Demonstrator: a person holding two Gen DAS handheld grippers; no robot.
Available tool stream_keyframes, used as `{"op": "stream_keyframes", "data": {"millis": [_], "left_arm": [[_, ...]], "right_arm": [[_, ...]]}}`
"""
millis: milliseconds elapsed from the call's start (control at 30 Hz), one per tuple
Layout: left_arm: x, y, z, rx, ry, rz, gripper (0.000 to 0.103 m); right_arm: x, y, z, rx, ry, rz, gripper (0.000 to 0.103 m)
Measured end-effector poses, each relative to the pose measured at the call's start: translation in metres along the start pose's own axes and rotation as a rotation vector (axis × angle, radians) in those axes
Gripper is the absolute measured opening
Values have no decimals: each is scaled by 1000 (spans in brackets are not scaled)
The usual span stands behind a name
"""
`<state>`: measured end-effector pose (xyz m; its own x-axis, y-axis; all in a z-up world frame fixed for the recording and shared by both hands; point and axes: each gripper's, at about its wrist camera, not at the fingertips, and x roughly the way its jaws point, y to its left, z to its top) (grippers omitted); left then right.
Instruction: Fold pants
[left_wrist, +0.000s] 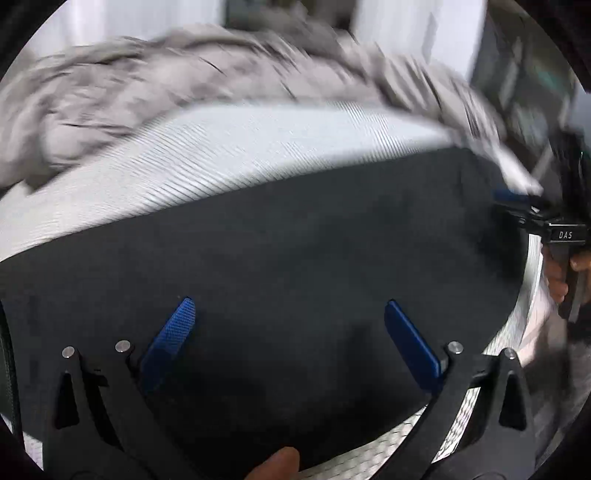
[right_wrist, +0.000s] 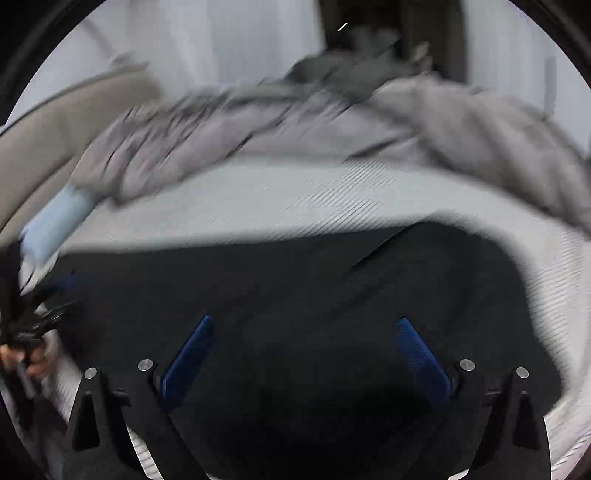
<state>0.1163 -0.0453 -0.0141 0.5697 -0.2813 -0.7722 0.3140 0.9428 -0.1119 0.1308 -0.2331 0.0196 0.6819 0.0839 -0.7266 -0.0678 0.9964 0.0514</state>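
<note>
Left wrist view looks down on a bed (left_wrist: 221, 155) covered by a pale sheet with a fine woven rib, a rumpled grey blanket (left_wrist: 147, 85) heaped along its far edge. Dark pants (left_wrist: 295, 251) lie spread flat on the sheet near the bed's near edge. The left gripper (left_wrist: 288, 306) hangs over them with its blue fingers (left_wrist: 173, 332) wide apart and nothing between them. At the right side the right gripper (left_wrist: 517, 206) shows a small label reading "DAS", a hand (left_wrist: 561, 273) below it. From the right wrist view, the right gripper (right_wrist: 306, 325) also stands spread above the pants (right_wrist: 295, 288), holding nothing. White walls and a dark gap lie behind; everything beyond the bed is smeared by blur
</note>
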Motion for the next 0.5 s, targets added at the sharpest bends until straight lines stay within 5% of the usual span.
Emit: {"op": "stream_keyframes", "data": {"millis": [133,267,300,400,500], "left_arm": [[24,-12,-9,21,80,22,102],[17,6,-13,-3,71,7,102],[17,12,-14,-11,70,12,102],[14,25,-22,-29,68,21,102],[13,33,-21,-24,73,29,102]], "right_arm": [[51,52,-29,-145,131,50,100],[49,46,-40,-276,149,-8,100],[45,30,-41,-264,155,-41,100],[28,-41,-40,-174,144,-353,100],[7,-109,-44,18,131,-474,99]]}}
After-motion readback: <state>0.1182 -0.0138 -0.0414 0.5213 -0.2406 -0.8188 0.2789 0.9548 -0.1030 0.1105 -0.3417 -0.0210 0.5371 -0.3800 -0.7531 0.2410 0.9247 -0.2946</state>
